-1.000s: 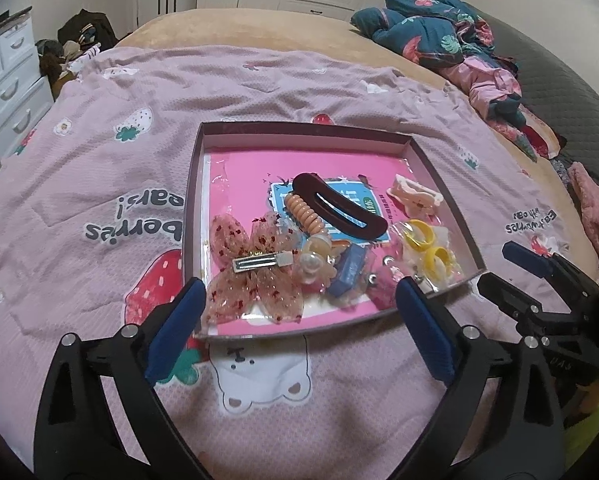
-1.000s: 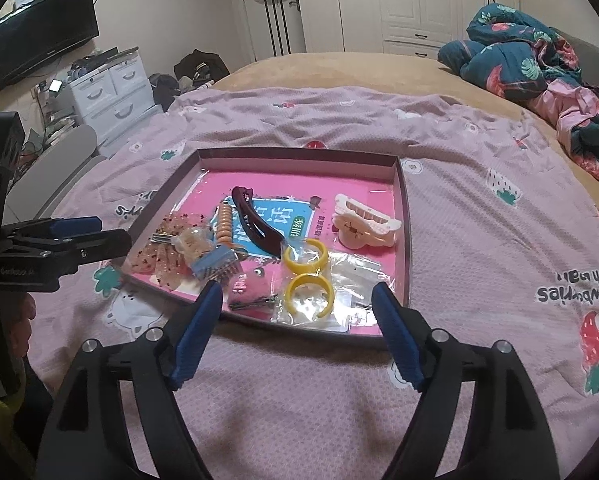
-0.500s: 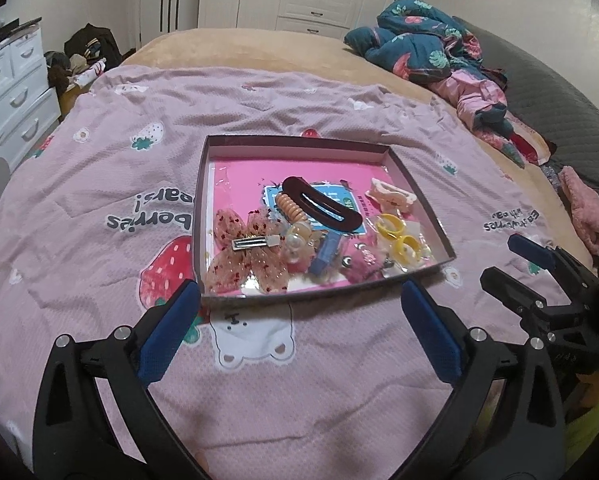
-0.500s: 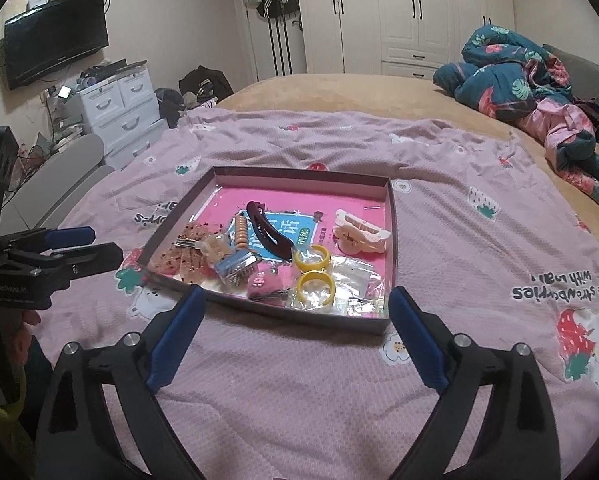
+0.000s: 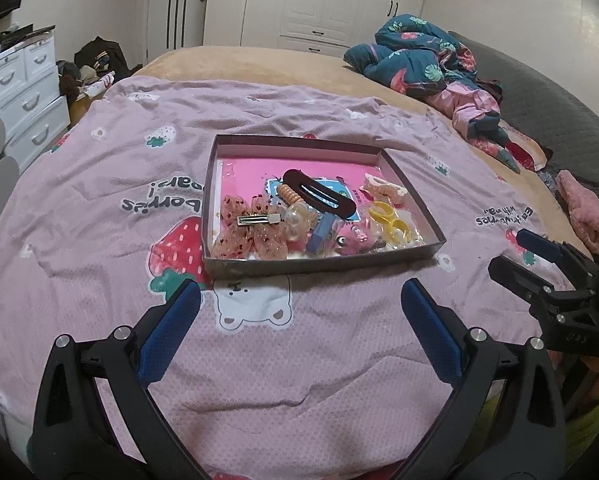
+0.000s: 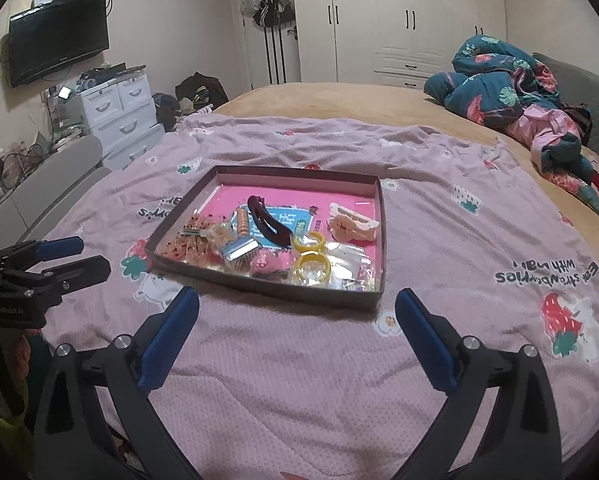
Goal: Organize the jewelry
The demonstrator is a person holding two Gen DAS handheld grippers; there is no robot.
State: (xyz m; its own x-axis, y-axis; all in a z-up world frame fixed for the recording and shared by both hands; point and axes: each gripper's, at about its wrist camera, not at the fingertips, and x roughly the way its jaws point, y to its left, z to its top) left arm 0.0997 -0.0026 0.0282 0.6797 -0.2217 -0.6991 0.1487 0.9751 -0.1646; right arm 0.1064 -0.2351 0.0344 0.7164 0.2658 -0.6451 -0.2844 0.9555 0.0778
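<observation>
A shallow cardboard tray point(image 5: 323, 266) with dark, upright walls and a glossy pink floor lies flat on the bed, in the middle of a mauve, waffle-textured blanket point(image 5: 99, 184) printed with strawberries and bears. All the jewelry and hair pieces sit inside it, crowded toward the near edge. At the near left is a sheer, speckled pink bow point(image 5: 251, 230) with a flat metal clip across its middle; just right of it a clear rounded bead piece point(image 5: 297, 220) and a blue rectangular clip point(image 5: 321, 234). Behind these a long, glossy dark-brown oval barrette point(image 5: 319, 196) lies slantwise, touching a ribbed, peach-coloured coil point(image 5: 291, 194). On the right are two yellow rings point(image 5: 391, 220) on crinkled clear plastic, and farther back a cream claw clip point(image 5: 383, 190).

The left gripper point(image 5: 299, 330) hangs over bare blanket on the near side of the tray, its blue-padded fingers spread wide and holding nothing. The right gripper point(image 6: 297, 332) is likewise released and empty — also short of the tray's near wall.

Farther off, a crumpled teal floral quilt point(image 5: 415, 58) lies at the far right; white wardrobes point(image 6: 399, 16), a white drawer unit point(image 6: 115, 116) and a wall television point(image 6: 59, 36) stand beyond the bed.
</observation>
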